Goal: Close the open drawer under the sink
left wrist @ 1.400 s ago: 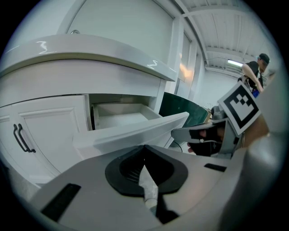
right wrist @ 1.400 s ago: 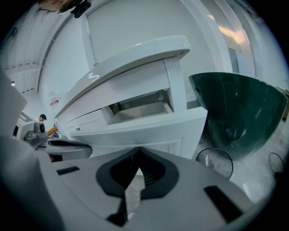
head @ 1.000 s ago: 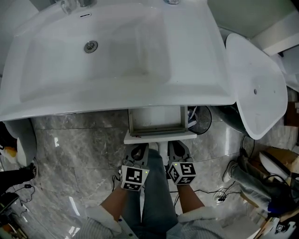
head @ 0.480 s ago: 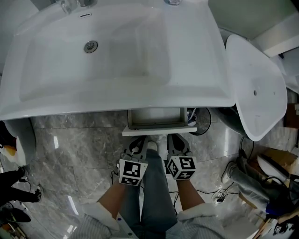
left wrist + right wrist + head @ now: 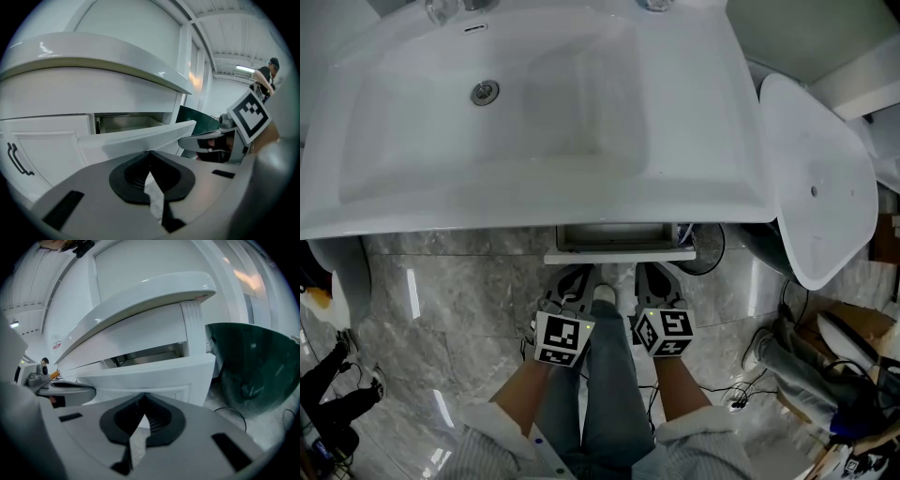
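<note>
White sink (image 5: 534,112), open drawer (image 5: 619,253) beneath, grey marble floor (image 5: 450,319)

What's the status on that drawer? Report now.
Left gripper shut, empty; right gripper shut, empty. Drawer partly open under the sink, both grippers' tips close to its front. Nothing seen in its path.

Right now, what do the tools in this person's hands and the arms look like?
The left gripper and the right gripper are grey, rounded bodies with black ribbed linings on their jaws. Each carries a cube of black-and-white square markers. The sleeves are pale, with white cuffs.
</note>
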Motion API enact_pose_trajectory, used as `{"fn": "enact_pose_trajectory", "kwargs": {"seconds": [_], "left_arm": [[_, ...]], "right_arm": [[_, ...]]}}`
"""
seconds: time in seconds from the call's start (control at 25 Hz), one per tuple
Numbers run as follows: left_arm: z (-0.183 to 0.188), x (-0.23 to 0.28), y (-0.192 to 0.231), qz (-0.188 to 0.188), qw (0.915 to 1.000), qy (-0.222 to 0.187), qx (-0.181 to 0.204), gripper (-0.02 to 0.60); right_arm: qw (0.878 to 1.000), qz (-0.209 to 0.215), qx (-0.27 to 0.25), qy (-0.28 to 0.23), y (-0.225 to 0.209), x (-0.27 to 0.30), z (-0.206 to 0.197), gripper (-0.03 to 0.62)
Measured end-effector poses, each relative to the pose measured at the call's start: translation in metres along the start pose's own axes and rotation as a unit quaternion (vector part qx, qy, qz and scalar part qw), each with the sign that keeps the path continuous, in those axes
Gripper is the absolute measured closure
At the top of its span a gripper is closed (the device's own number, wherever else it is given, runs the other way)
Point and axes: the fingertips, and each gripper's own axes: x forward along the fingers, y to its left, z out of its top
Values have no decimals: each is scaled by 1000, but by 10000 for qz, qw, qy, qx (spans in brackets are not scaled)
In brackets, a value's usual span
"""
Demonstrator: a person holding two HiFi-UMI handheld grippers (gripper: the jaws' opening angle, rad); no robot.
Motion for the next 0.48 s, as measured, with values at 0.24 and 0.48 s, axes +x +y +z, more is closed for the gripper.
{"fn": "enact_pose_trajectory", "kwargs": {"seconds": [0.24,0.48], "left_arm": [[4,5,5,2,10000,-20,7,566],[11,12,12,28,10000,-48,38,566]], "right_arm": [[10000,16,-40,-40,-1,7,5,585],[9999,46,-87,-68,-3,16,13,585]]}}
